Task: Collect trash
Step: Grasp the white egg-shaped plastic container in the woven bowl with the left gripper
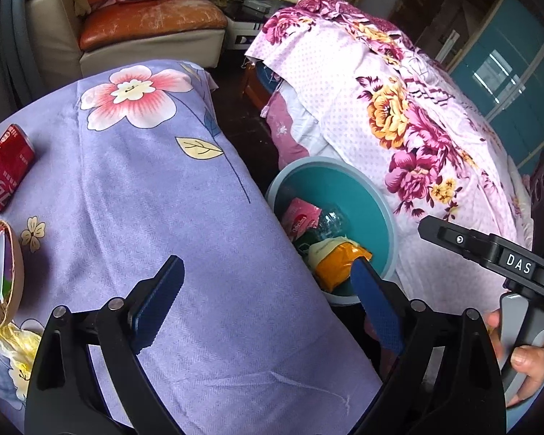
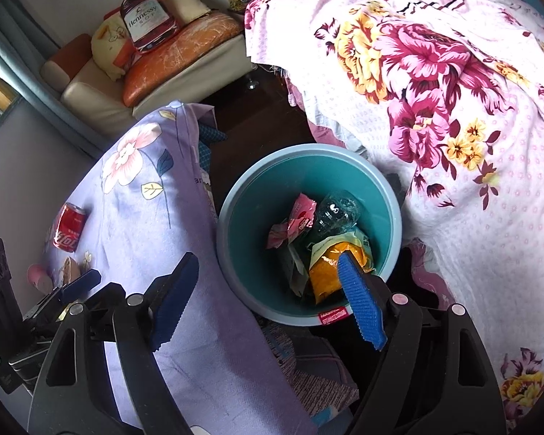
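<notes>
Left gripper [image 1: 268,304]: blue-padded jaws spread wide, holding nothing, poised above the lilac flowered cloth [image 1: 170,224] near its right-hand edge. Right gripper [image 2: 272,297]: likewise gaping wide, nothing between the pads, one blue finger [image 2: 361,301] over the bin's mouth, the other over the cloth's edge. Seen from the left wrist camera at 3 o'clock: the right gripper's black body, marked DAS, with the person's right hand [image 1: 526,366] wrapped round the handle.

Teal trash bin [image 2: 243,195] on the floor, wedged between the cloth-covered table and the bed, at about 1 o'clock from the left gripper and 12 o'clock from the right one. Inside it: an orange packet [image 2: 326,275] at the near side, a crushed clear plastic bottle [image 2: 339,212] behind it, a pink wrapper [image 2: 301,215] to the left of the bottle, all lying together in a heap. Red sticker on the bin's near rim.

Still on the cloth: a dented red cola can [image 1: 7,170] lying on its side at 10 o'clock from the left gripper, a roll of brown tape [image 1: 1,272] standing on edge just below it at 9 o'clock, and a crumpled yellow plastic bag [image 1: 7,340] touching the roll's lower side.

Beyond, at 12 o'clock: a cream armchair with an orange cushion [image 1: 152,18]; at 2 o'clock, a bed under a pink floral sheet [image 1: 399,108]
</notes>
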`<state>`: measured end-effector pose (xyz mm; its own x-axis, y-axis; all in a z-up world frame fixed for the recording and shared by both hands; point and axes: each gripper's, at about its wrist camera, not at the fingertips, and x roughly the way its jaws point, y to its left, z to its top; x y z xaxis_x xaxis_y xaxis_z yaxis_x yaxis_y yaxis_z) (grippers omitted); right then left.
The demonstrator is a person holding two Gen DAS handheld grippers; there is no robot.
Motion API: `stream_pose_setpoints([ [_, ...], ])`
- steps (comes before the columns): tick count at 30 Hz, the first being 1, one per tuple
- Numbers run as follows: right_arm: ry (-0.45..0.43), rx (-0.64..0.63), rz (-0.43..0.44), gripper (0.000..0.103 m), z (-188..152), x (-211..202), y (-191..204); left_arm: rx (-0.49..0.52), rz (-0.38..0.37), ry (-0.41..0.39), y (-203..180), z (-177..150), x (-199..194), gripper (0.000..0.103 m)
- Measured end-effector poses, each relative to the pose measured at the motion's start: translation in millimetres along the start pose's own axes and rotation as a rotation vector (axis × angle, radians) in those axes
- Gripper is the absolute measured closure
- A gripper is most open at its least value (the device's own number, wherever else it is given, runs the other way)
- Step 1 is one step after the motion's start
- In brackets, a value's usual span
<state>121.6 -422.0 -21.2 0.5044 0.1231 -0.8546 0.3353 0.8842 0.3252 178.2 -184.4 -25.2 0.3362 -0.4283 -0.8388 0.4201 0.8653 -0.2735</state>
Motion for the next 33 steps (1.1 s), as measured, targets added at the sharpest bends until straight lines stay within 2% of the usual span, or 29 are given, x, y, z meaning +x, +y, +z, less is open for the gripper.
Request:
stream_pose_setpoints([
  [11, 0.016, -0.076, 0.001, 0.028, -14.7, -1.8, 49.5, -0.059, -0.002, -0.029, 41.7, -19.1, -28.8, 0.010],
  [17, 0.045, -0.122, 0.011, 0.028, -21.2, 6.7, 81.3, -0.110, 0.014, -0.044, 79.5, -29.7, -44.8, 0.010],
  [25, 0.119, -0.196, 0.056, 0.028, -31.1, 31.3, 131.7, -0.182, 0.094, -0.078, 153.5, -38.7, -74.7, 0.010],
  [30, 0.156, -0.242, 0.084, 0.028, -35.7, 47.2, 163.0, -0.194, 0.141, -0.071, 196.7, -43.4, -83.3, 0.010],
  [33, 0.180, -0.257, 0.099, 0.028, -37.7, 56.9, 177.9, -0.179, 0.164, -0.053, 212.5, -41.5, -81.2, 0.017],
])
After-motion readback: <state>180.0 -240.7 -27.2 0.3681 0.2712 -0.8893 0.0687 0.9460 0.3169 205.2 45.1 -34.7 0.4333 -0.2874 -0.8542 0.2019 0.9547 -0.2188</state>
